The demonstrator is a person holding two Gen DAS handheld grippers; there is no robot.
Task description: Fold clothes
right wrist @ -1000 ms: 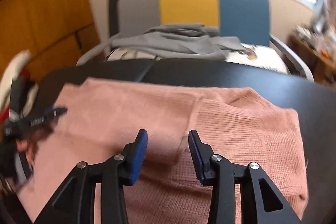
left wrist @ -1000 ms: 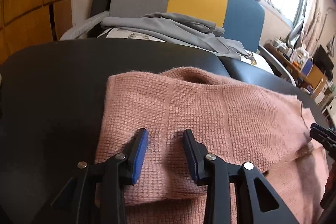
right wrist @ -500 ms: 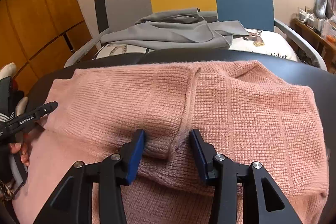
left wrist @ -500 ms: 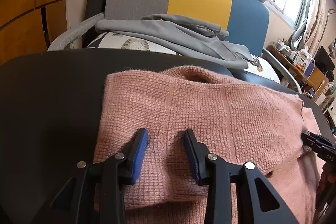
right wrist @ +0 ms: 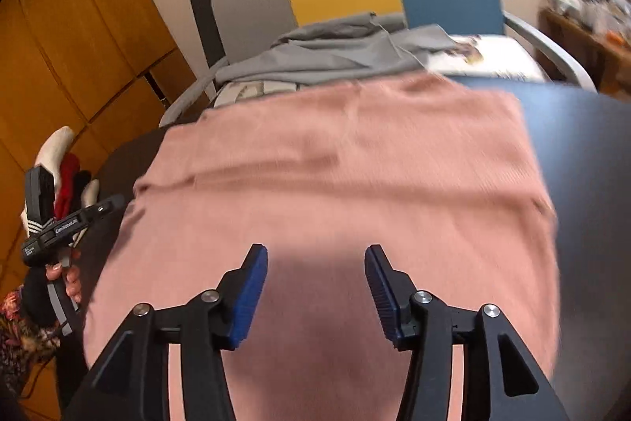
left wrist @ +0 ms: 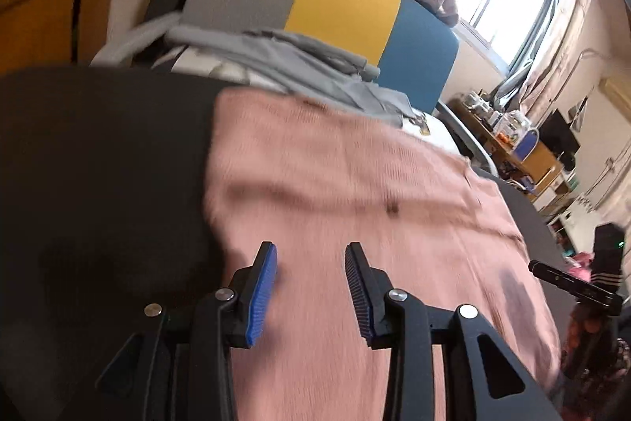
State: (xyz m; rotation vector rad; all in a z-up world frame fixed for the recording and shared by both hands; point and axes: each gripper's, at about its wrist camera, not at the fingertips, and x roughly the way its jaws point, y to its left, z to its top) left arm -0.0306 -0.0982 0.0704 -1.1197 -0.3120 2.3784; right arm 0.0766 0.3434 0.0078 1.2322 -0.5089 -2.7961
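Pink sweater [left wrist: 355,208] spread flat on dark worktop [left wrist: 102,160]. Left gripper [left wrist: 310,263] jaws apart, empty, above it. Right gripper [right wrist: 315,263] jaws opening, pinching nothing.

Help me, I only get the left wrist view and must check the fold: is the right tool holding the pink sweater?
Observer: No. The right tool has its jaws opening with nothing between them; the pink sweater lies below.
Operator: Where does the sweater's right edge end?
Observer: On the black table, with bare tabletop beyond it.
Operator: And my left tool?
Observer: The right wrist view shows a hand holding the left tool near the sweater's left edge.
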